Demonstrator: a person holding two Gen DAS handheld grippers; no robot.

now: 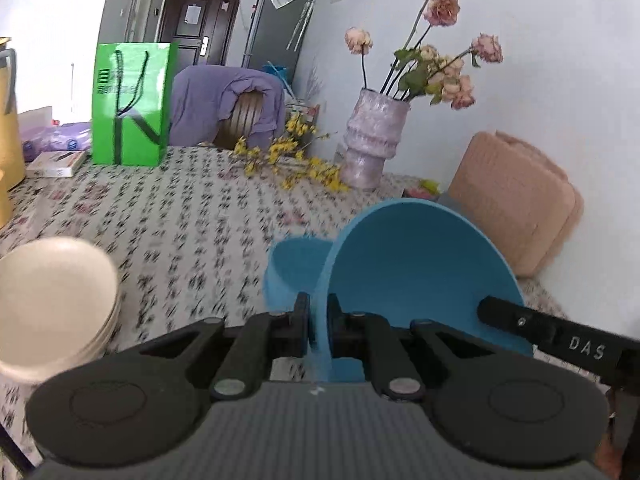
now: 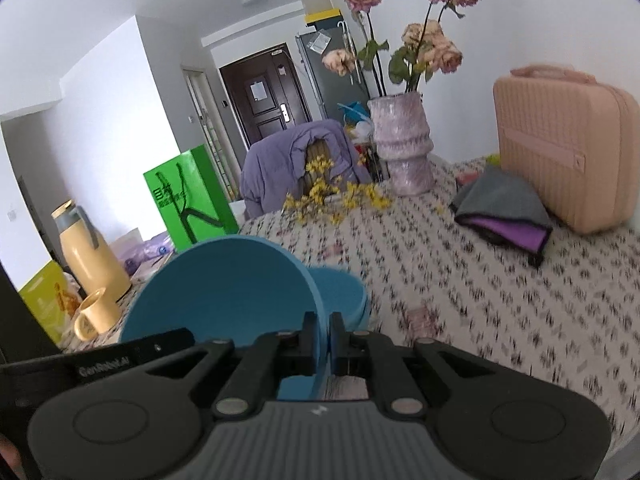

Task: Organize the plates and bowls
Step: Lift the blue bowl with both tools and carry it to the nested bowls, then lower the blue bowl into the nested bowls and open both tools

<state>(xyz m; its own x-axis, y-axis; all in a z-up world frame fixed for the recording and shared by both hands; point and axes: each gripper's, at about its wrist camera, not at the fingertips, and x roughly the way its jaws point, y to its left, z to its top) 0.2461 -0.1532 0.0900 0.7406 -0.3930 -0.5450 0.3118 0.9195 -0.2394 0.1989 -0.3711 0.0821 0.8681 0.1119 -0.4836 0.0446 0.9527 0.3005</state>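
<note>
Both grippers hold one large blue bowl by opposite sides of its rim, lifted and tilted above the table. In the left wrist view my left gripper (image 1: pixel 319 320) is shut on the bowl's rim, with the blue bowl (image 1: pixel 420 272) to its right and the other gripper's finger over it. In the right wrist view my right gripper (image 2: pixel 324 334) is shut on the rim, with the bowl (image 2: pixel 228 292) to its left. A second, smaller blue bowl (image 1: pixel 294 276) sits on the table just behind it; it also shows in the right wrist view (image 2: pixel 344 292). A stack of cream plates (image 1: pixel 52 300) lies at the left.
The table has a floral cloth (image 2: pixel 480 280). On it stand a lilac vase with dried roses (image 1: pixel 372 136), yellow flower sprigs (image 1: pixel 296 160), a green paper bag (image 1: pixel 130 104), a pink case (image 2: pixel 564 144), a folded grey and purple cloth (image 2: pixel 504 212), a yellow thermos (image 2: pixel 88 256) and a yellow mug (image 2: pixel 96 316).
</note>
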